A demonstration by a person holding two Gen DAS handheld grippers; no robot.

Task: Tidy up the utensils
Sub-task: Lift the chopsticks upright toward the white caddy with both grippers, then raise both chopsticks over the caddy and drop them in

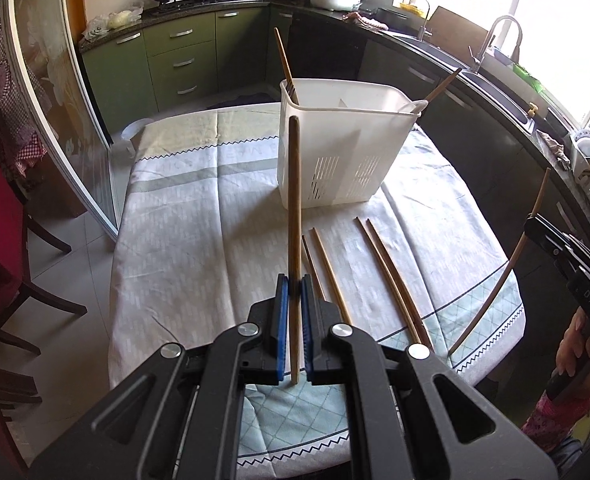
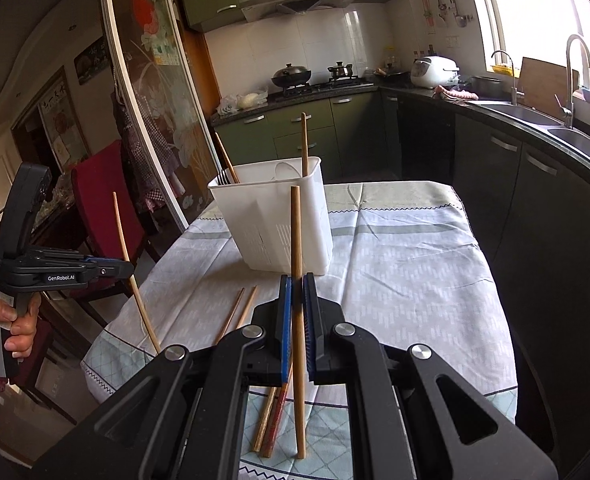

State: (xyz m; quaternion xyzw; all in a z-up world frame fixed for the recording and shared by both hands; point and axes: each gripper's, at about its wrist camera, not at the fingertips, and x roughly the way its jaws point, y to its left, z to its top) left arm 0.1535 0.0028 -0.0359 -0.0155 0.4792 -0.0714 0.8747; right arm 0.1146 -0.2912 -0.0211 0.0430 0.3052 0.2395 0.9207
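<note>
The table point(image 1: 199, 216), covered with a pale patterned tablecloth point(image 1: 183, 248), fills the space ahead of both grippers. On it, straight ahead of the left gripper point(image 1: 293, 284), stands a white plastic utensil holder point(image 1: 343, 148) with slots in its lower wall. One chopstick leans out at its far left corner point(image 1: 283, 56) and another at its right corner point(image 1: 443, 85); fork tines point(image 2: 223, 177) show inside the left part.

The left gripper has its blue pads pressed together on an upright wooden chopstick point(image 1: 294, 216), whose top reaches the front of the holder in the view. Just right of this gripper four chopsticks lie on the cloth, in two pairs point(image 1: 327, 268) point(image 1: 391, 276).

The right gripper point(image 2: 297, 286) is also clamped on an upright chopstick point(image 2: 296, 240), with the holder ahead of it and slightly left.
</note>
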